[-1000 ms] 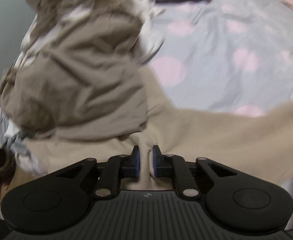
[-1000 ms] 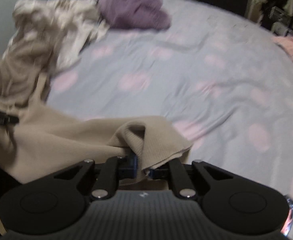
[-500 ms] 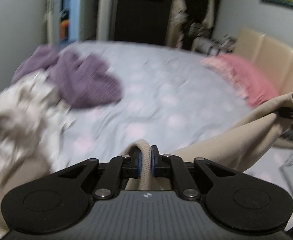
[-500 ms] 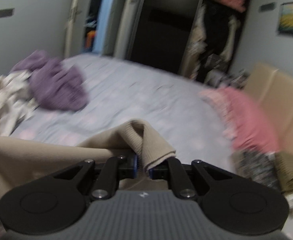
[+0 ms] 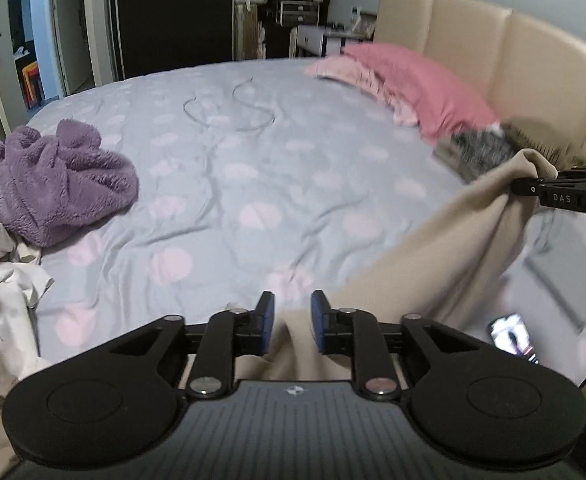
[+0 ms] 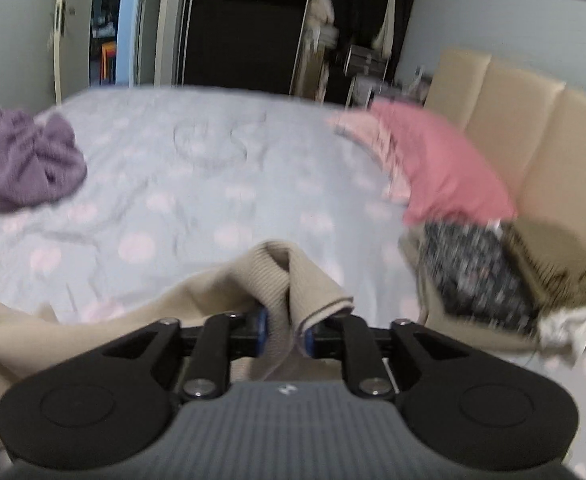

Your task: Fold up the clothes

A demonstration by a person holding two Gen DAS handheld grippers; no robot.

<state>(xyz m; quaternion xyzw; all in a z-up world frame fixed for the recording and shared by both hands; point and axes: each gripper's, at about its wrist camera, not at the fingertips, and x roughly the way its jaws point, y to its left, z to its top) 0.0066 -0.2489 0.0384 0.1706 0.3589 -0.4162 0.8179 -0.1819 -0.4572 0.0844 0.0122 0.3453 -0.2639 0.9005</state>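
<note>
One beige garment (image 5: 433, 248) stretched over the bed (image 5: 253, 160) between two grippers. Left gripper (image 5: 291, 322): fingers have just been opening, now parted, cloth loose between, pads clear. Right gripper (image 6: 285, 330): fingers also just opening, ribbed hem bunched between; contact unclear. One purple robe (image 5: 57, 176), one pink pillow (image 5: 425, 80). Only the left view shows a phone (image 5: 513, 338).

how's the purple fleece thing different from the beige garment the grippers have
The purple fleece garment lies crumpled in a heap on the bed, untouched; the beige garment is stretched out in the air between the left gripper and right gripper. The purple one looks fluffy, the beige one a thin ribbed knit. Both are unfolded.
</note>
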